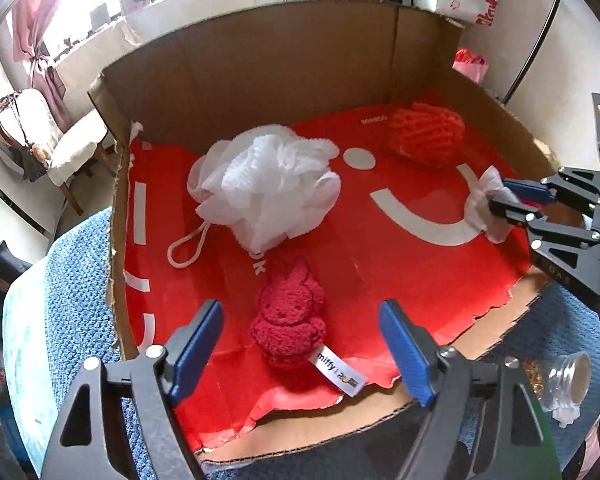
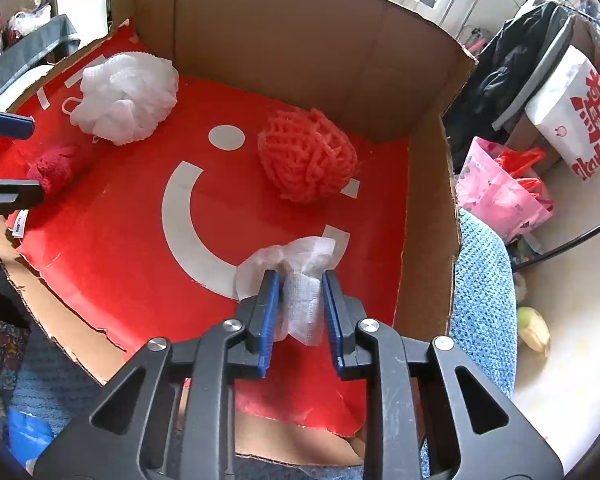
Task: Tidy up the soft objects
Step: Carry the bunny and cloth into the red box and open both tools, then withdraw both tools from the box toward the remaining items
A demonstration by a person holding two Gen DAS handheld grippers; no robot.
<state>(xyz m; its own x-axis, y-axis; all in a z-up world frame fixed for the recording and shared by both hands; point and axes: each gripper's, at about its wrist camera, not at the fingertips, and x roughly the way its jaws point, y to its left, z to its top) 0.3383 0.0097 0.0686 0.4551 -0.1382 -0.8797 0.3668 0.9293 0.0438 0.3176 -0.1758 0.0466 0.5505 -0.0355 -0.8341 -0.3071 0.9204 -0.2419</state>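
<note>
A cardboard box (image 1: 260, 76) with a red printed floor holds the soft things. A white mesh bath pouf (image 1: 264, 184) lies at the back left; it also shows in the right wrist view (image 2: 126, 96). An orange foam net ball (image 1: 426, 136) (image 2: 308, 156) lies at the back right. A red knitted bunny toy (image 1: 288, 320) (image 2: 56, 170) lies near the front. My left gripper (image 1: 300, 344) is open, its fingers either side of the bunny. My right gripper (image 2: 300, 296) is shut on a white tissue wad (image 2: 300, 280) over the box floor at the right (image 1: 488, 208).
The box (image 2: 428, 240) rests on a blue knitted cloth (image 1: 80, 280) (image 2: 484, 288). A small clear jar (image 1: 572, 376) lies right of the box. Pink and white bags (image 2: 500, 196) stand beyond the box's right wall. A banana (image 2: 534, 328) lies at the right.
</note>
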